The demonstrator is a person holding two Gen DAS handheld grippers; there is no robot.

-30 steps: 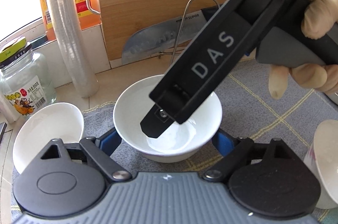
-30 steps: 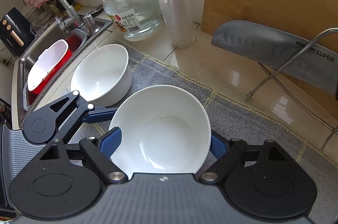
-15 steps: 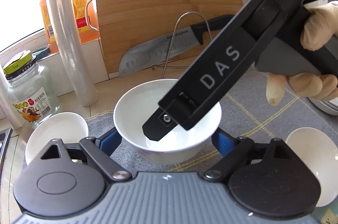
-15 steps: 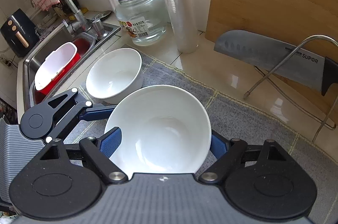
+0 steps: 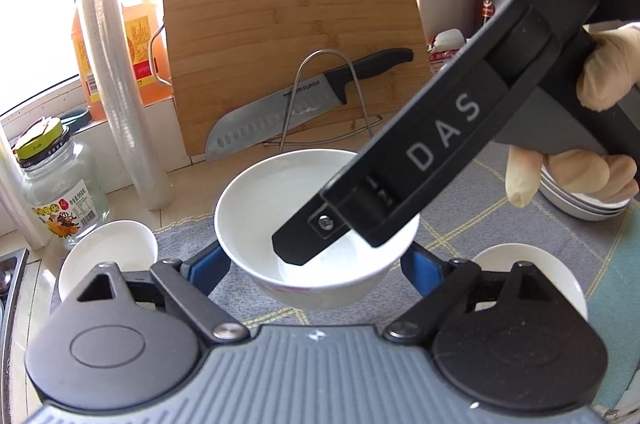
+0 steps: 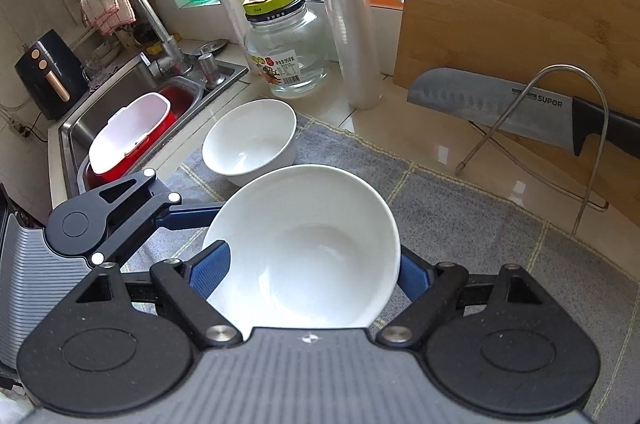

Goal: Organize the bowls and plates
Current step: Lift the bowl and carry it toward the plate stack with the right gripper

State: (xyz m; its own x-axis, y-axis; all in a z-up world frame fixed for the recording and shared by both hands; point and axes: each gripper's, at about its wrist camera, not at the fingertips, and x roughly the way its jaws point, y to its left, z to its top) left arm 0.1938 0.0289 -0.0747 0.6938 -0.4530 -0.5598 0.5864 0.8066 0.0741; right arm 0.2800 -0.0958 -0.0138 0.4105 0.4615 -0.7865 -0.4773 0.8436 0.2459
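Observation:
A white bowl [image 5: 276, 220] is clamped between the blue pads of my left gripper [image 5: 316, 264] and held above the grey mat [image 5: 500, 207]. The same bowl [image 6: 308, 248] sits between the blue pads of my right gripper [image 6: 308, 272], whose black body crosses over it in the left wrist view. A second white bowl [image 6: 250, 139] stands on the mat to the left, also in the left wrist view [image 5: 108, 248]. A third white bowl [image 5: 536, 276] lies low right. A stack of grey plates [image 5: 580, 199] sits at the right behind the gloved hand.
A bamboo cutting board [image 5: 288, 35] leans at the back with a knife [image 5: 304, 111] on a wire stand. A glass jar [image 6: 284, 55], cling-film roll [image 6: 348, 7] and orange bottle [image 5: 136, 35] stand at the back left. The sink [image 6: 132, 111] holds a red tub.
Both grippers have risen with the bowl; the mat and the other bowls look farther below. The plates and the low right bowl have come into fuller view.

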